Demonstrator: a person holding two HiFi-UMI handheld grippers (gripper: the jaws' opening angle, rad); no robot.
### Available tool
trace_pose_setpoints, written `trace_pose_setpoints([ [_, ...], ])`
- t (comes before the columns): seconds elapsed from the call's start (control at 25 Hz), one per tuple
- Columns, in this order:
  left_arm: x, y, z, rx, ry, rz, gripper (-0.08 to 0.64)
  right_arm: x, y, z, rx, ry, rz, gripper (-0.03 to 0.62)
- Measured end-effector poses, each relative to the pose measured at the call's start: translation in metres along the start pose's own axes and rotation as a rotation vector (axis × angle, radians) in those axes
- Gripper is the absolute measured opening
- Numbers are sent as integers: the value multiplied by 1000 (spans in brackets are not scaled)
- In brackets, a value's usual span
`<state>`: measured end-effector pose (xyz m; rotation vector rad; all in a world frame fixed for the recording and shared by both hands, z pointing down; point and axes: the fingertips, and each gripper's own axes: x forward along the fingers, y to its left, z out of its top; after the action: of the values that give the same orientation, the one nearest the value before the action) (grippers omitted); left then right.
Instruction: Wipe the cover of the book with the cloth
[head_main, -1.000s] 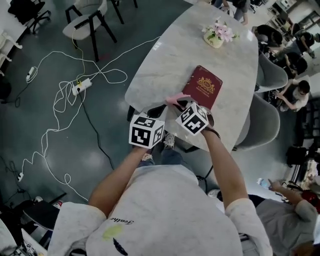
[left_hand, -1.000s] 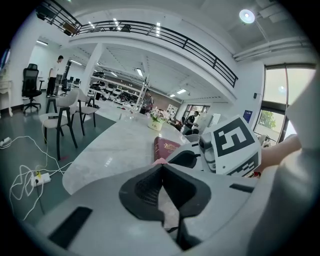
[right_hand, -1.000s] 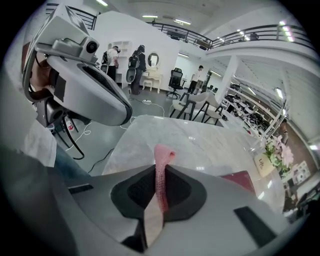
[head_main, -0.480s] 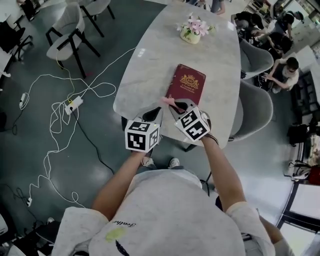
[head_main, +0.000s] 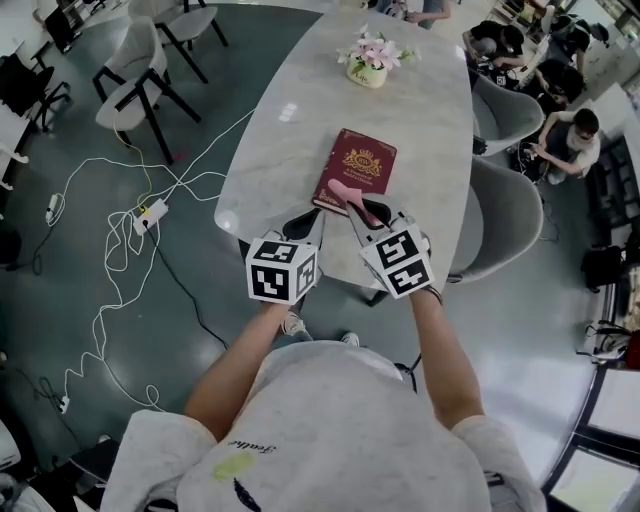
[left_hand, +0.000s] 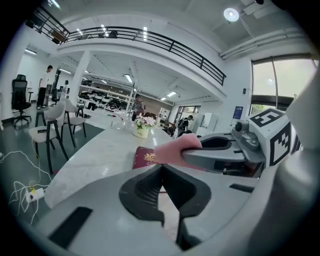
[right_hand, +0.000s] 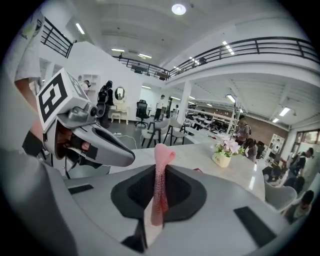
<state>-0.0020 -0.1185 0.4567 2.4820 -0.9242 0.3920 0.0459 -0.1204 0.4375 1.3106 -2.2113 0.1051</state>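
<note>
A dark red book (head_main: 360, 165) with a gold emblem lies on the marble table (head_main: 290, 130), close to its near end. My right gripper (head_main: 366, 212) is shut on a pink cloth (head_main: 348, 194), which hangs over the book's near edge. In the right gripper view the cloth (right_hand: 160, 190) stands pinched upright between the jaws of the right gripper (right_hand: 161, 172). My left gripper (head_main: 306, 226) hovers at the table's near edge, just left of the book. Seen in its own view, the left gripper (left_hand: 161, 169) is shut with nothing in it, and the book (left_hand: 145, 158) lies ahead.
A pot of pink flowers (head_main: 367, 60) stands at the table's far end. Grey chairs (head_main: 505, 215) line the right side, and black-legged chairs (head_main: 140, 80) stand to the left. White cables and a power strip (head_main: 150, 212) lie on the floor. People sit at the upper right (head_main: 575, 130).
My right gripper has carried the pink cloth a little forward, from beside the book's near corner to over its near edge. The left gripper stays beside it. The head camera has shifted.
</note>
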Motion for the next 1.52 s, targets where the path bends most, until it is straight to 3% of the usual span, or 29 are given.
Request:
trace_pose_setpoints([
  [0.56,7,-79,29,88,-68,40,8,-91,-39,6,129,-207,-98,18],
  [1.52,5,-137,19,111,-82,96,8,-138,-44,-30,174,-248,-60,18],
])
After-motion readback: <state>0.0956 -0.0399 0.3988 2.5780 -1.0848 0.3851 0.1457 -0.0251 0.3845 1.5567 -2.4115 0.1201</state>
